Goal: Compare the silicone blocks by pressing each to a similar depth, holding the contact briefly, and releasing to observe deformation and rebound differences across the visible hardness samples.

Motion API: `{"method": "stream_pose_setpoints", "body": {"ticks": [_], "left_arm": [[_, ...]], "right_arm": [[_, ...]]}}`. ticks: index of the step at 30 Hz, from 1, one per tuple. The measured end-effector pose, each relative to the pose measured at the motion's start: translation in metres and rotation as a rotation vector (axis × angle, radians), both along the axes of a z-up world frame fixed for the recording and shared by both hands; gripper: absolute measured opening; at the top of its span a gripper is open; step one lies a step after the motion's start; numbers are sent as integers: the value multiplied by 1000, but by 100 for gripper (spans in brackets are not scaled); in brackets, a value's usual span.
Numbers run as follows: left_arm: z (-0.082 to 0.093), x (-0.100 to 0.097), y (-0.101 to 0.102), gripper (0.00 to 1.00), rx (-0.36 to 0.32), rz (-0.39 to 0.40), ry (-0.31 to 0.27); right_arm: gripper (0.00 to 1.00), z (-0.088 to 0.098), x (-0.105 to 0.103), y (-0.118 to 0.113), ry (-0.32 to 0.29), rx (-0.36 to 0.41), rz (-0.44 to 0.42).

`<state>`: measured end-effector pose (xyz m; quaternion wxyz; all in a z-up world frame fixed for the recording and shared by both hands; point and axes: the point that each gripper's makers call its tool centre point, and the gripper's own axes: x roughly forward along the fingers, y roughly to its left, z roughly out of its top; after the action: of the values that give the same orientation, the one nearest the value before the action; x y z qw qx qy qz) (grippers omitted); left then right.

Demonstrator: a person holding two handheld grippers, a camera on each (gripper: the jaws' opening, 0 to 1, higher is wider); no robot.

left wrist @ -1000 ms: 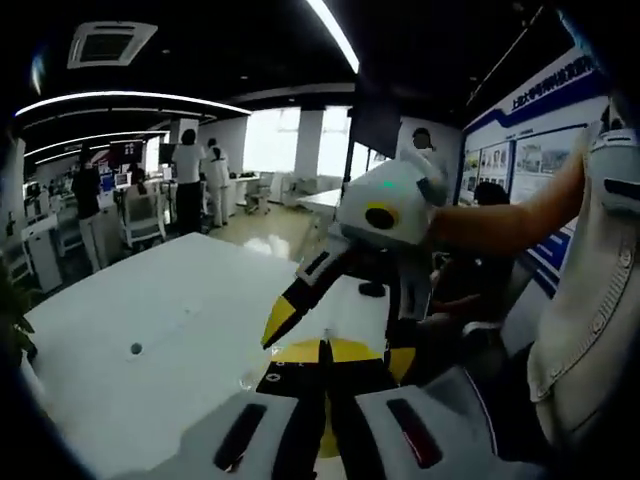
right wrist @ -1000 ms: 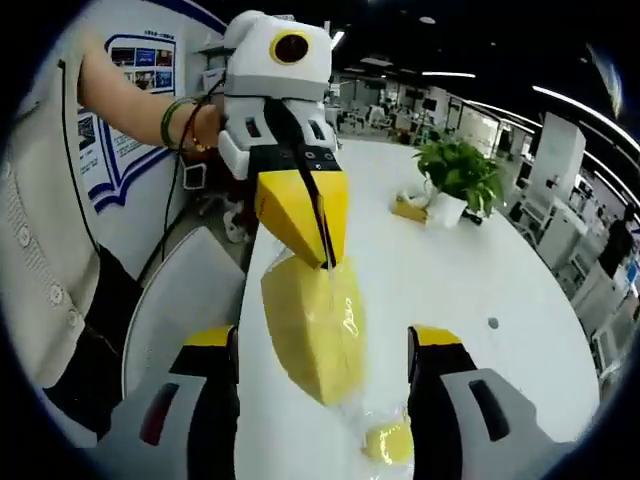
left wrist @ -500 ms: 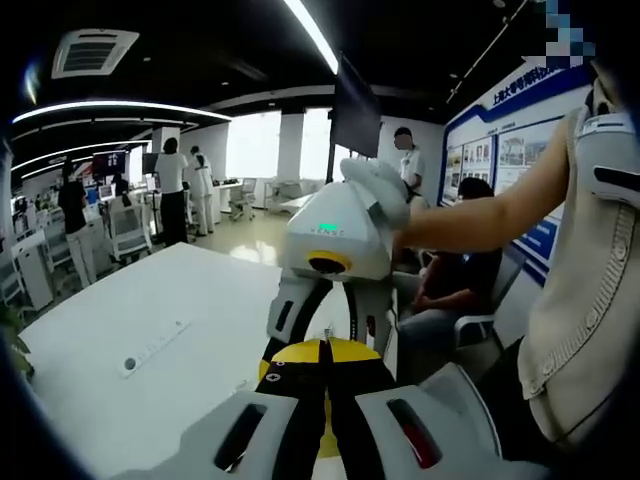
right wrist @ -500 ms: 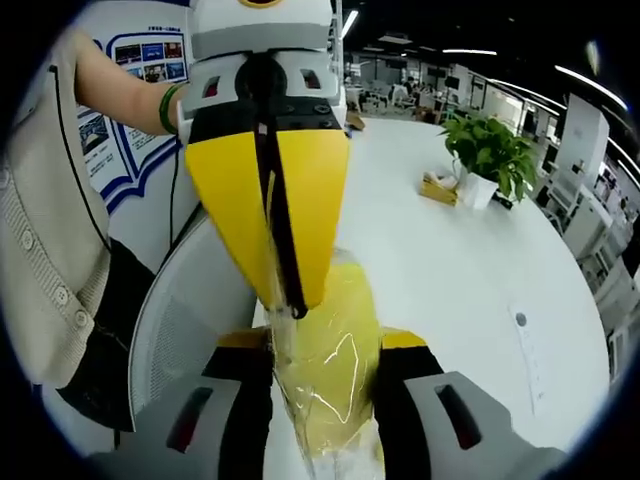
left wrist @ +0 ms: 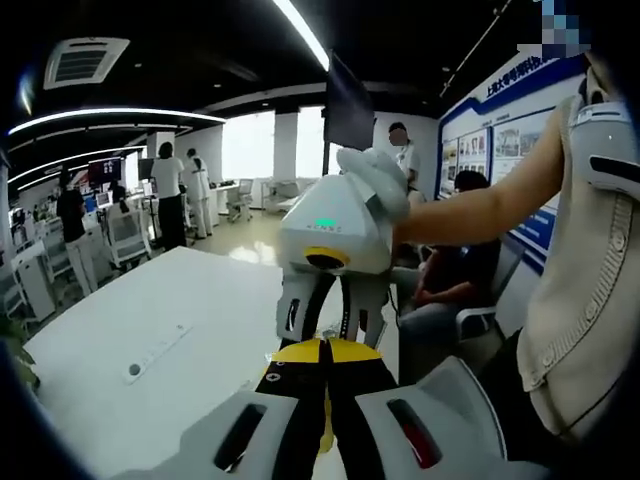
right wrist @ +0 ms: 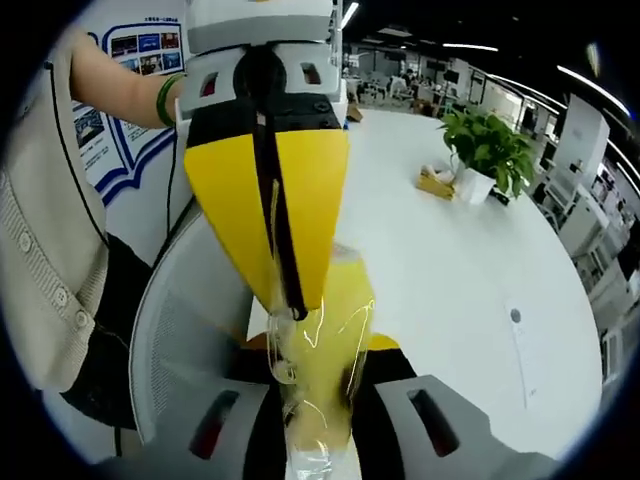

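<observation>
A second ago the right hand-held gripper (right wrist: 318, 372) stood wide open around the bagged yellow silicone block (right wrist: 325, 340); its jaws have since been closed onto the block, which is now squeezed narrow between them. The left hand-held gripper (right wrist: 288, 305), pinching the bag's top, has been brought closer and now points straight down.

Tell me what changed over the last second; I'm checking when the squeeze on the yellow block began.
The right hand-held gripper, open around the bagged yellow silicone block a second ago, has closed onto it, pinching it narrower. The left hand-held gripper kept its shut grip on the bag's top edge while the two grippers drew closer together. The white table and potted plant stayed as they were.
</observation>
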<state>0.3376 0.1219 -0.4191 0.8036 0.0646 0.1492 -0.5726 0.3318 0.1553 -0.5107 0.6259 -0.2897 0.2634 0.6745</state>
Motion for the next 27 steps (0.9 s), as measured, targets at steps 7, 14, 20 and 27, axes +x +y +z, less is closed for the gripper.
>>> {"method": "stream_pose_setpoints", "body": {"ticks": [7, 14, 20, 27], "left_arm": [[1, -3, -1, 0, -5, -2, 7], [-1, -6, -2, 0, 7, -1, 3], [-5, -10, -2, 0, 27, -4, 2], [-7, -11, 1, 0, 34, -2, 4]], "right_arm": [[6, 2, -4, -1, -18, -22, 18], [3, -1, -5, -1, -46, -42, 40], [3, -6, -15, -3, -8, -64, 73], [3, -8, -16, -2, -24, -65, 81]]}}
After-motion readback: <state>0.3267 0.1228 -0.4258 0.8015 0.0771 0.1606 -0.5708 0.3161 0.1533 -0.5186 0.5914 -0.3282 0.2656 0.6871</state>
